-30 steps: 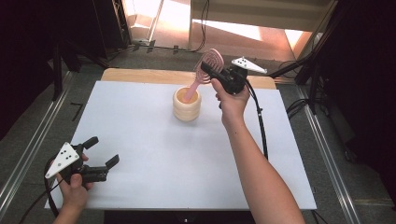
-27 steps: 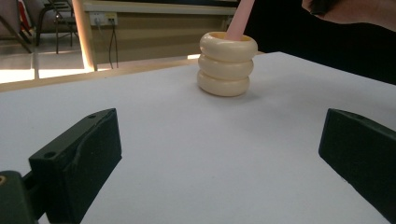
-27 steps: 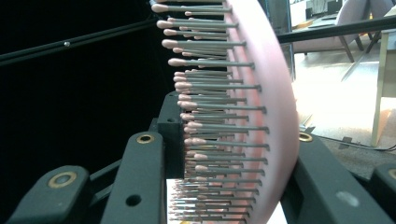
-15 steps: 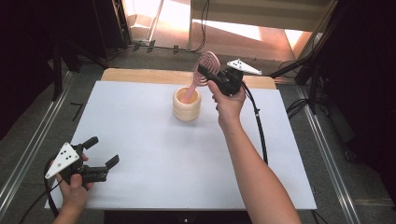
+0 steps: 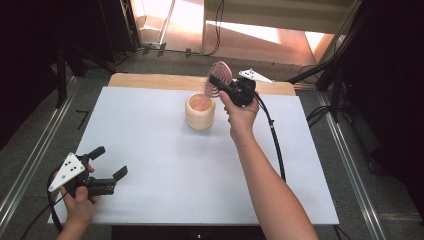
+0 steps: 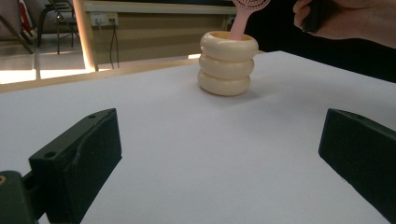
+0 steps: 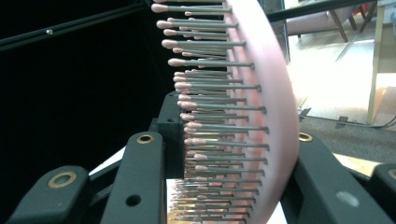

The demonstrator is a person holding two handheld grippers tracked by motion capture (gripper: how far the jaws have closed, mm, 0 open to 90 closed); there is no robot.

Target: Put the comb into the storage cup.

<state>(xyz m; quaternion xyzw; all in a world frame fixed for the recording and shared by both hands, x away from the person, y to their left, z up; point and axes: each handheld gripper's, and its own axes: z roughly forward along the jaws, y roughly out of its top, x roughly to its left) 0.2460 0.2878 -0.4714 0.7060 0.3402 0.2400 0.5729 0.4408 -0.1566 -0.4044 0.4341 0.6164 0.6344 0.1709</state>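
A pink hairbrush (image 5: 218, 80) stands tilted with its handle (image 6: 240, 23) down inside a cream ringed cup (image 5: 200, 112) at the far middle of the white table. My right gripper (image 5: 222, 85) is shut on the brush's round head. In the right gripper view its jaws press on the pink back and on the bristles (image 7: 219, 93). My left gripper (image 5: 111, 162) rests open near the table's front left corner, nothing between its fingers (image 6: 79, 158). In the left gripper view the cup (image 6: 228, 63) stands well ahead of it.
The white table top (image 5: 165, 165) lies on a wooden board whose strip (image 5: 150, 80) shows along the far edge. The right gripper's black cable (image 5: 272, 135) trails across the table's right side. Metal rails (image 5: 350, 165) run along both sides.
My right gripper has shifted slightly left and down with the brush, bringing the head closer over the cup. The left gripper has stayed in place.
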